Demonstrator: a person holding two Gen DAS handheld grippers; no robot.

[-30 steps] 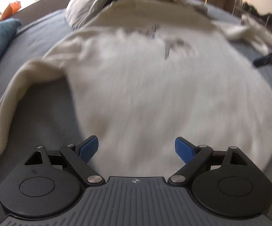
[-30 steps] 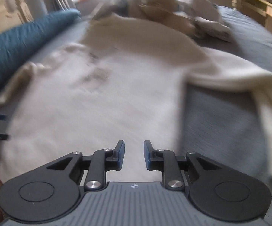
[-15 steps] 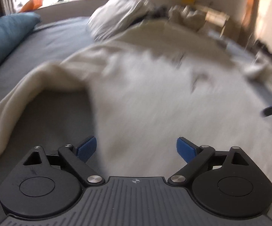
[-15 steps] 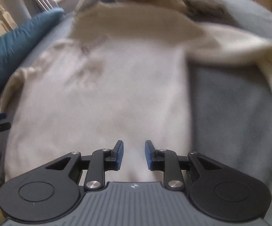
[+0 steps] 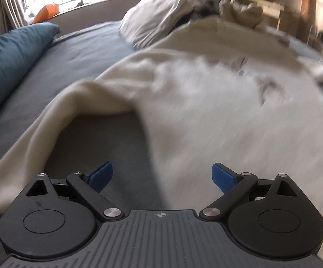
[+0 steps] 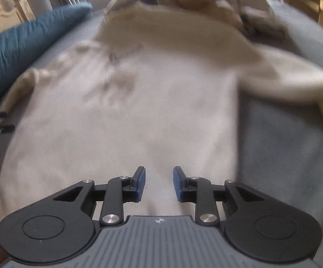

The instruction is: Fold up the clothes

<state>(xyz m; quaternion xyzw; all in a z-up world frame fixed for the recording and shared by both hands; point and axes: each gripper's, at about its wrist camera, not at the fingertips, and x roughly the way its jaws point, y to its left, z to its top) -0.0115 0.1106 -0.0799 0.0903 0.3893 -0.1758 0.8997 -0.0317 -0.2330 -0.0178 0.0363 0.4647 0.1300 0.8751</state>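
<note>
A cream long-sleeved sweatshirt (image 5: 217,116) lies spread flat, front up, on a grey bed sheet (image 5: 78,51). The fabric is soft and matte, with a dark printed graphic (image 5: 266,84) on the chest; motion blur obscures the lettering. The sweatshirt's sleeve (image 5: 38,134) on the left gripper's side arcs out from the shoulder in a rounded fold and trails toward the near edge of the bed, leaving a patch of bare sheet between sleeve and body. The opposite sleeve (image 6: 295,84) extends sideways across the sheet in the right wrist view.

The left gripper (image 5: 162,176) has black linkage arms and blue ribbed pads (image 5: 222,176). Its jaws stand wide apart and hold nothing; it sits over the lower side hem of the sweatshirt, straddling the cloth edge and the sheet. The right gripper (image 6: 159,183) has its jaws partly parted with a narrow gap, empty, over the bottom hem near the garment's middle.

A teal pillow (image 5: 7,62) lies along the bed's edge. A pale pillow (image 5: 154,26) and a heap of crumpled clothes (image 5: 239,11) lie beyond the collar.

Compared with one second ago, the left wrist view has swung toward the sleeve, bringing more bare sheet and the window into frame. The right gripper has moved nearer the hem. Neither jaw spacing has changed.
</note>
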